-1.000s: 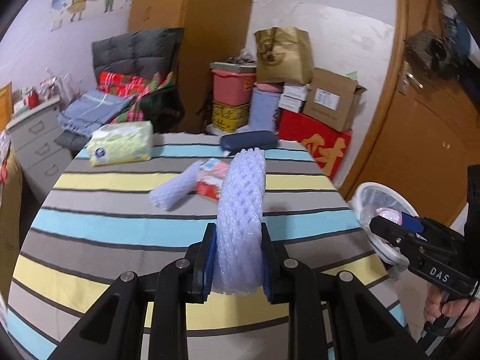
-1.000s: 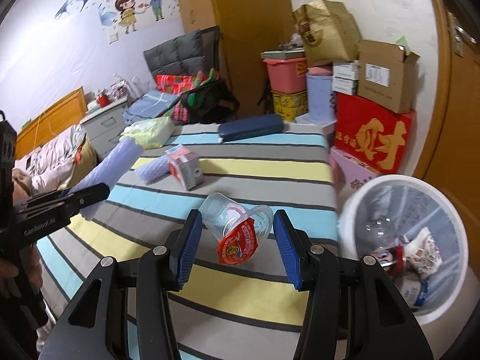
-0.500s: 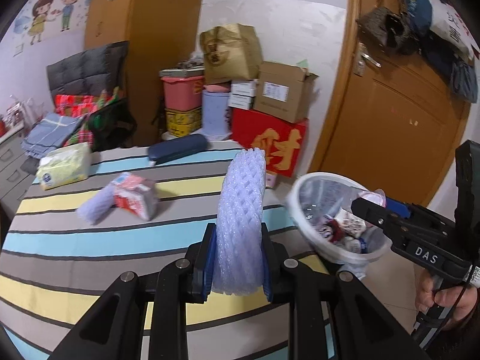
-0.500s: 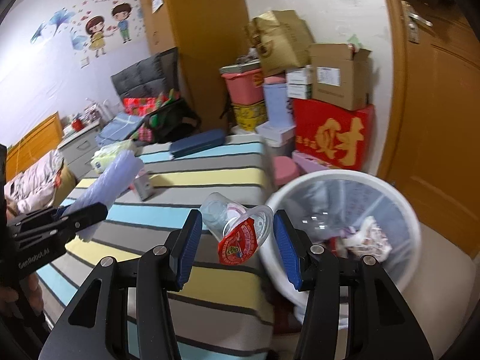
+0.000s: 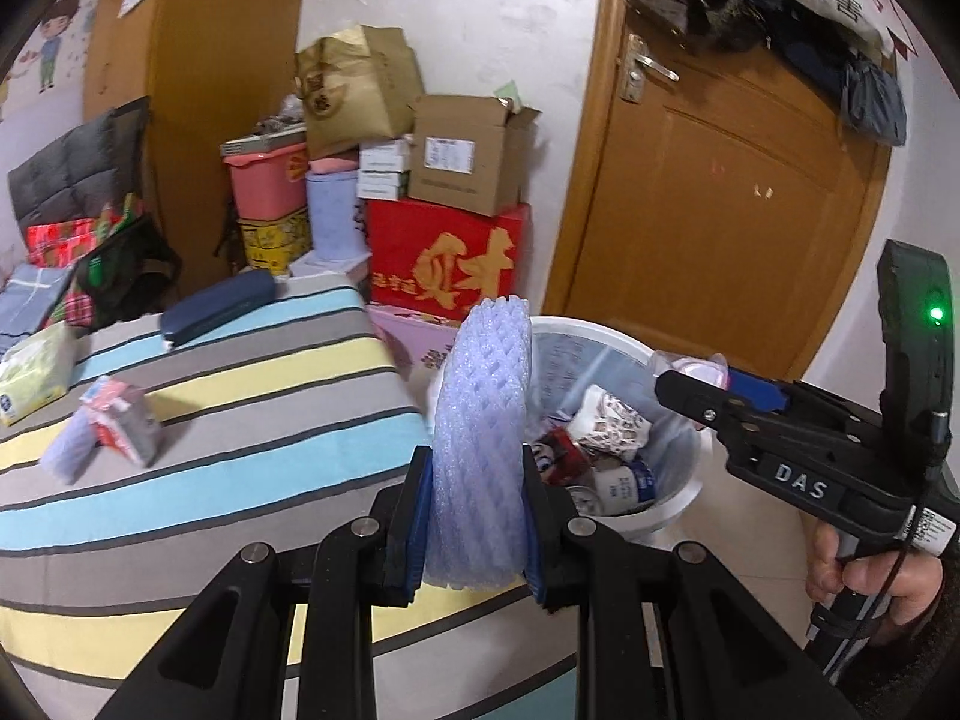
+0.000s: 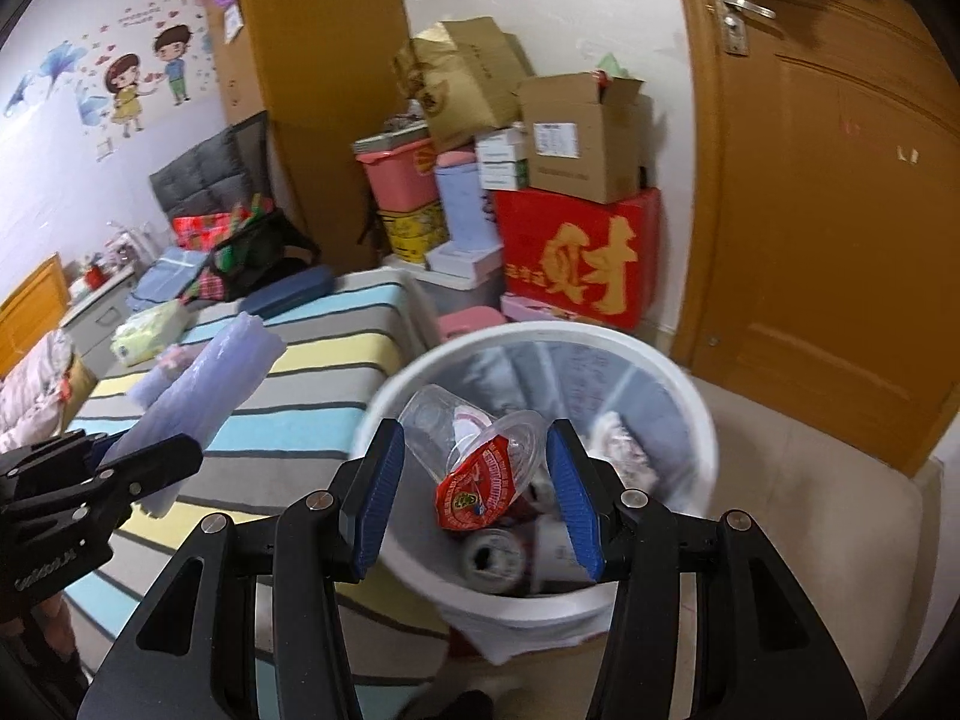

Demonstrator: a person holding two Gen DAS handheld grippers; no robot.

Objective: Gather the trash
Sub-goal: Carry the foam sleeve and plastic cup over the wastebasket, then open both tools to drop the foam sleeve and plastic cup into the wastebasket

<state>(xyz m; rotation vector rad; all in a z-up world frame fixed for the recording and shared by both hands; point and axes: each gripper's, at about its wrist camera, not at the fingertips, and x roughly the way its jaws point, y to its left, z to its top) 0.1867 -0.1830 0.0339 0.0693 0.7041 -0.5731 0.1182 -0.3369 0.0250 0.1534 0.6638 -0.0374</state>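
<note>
My left gripper is shut on a lilac foam net sleeve and holds it at the table's right edge, beside the white trash bin. My right gripper is shut on a clear plastic cup with a red peeled lid and holds it over the open bin. The bin holds several wrappers and cans. In the left wrist view the right gripper reaches over the bin's far rim. The sleeve also shows in the right wrist view.
On the striped tablecloth lie a small red-and-white carton, a second lilac foam sleeve, a tissue pack and a dark blue case. Stacked boxes and a wooden door stand behind the bin.
Both grippers have swung right from over the table toward the bin, each keeping its load. The cup now hangs over the bin's opening and the sleeve is beside its rim.
</note>
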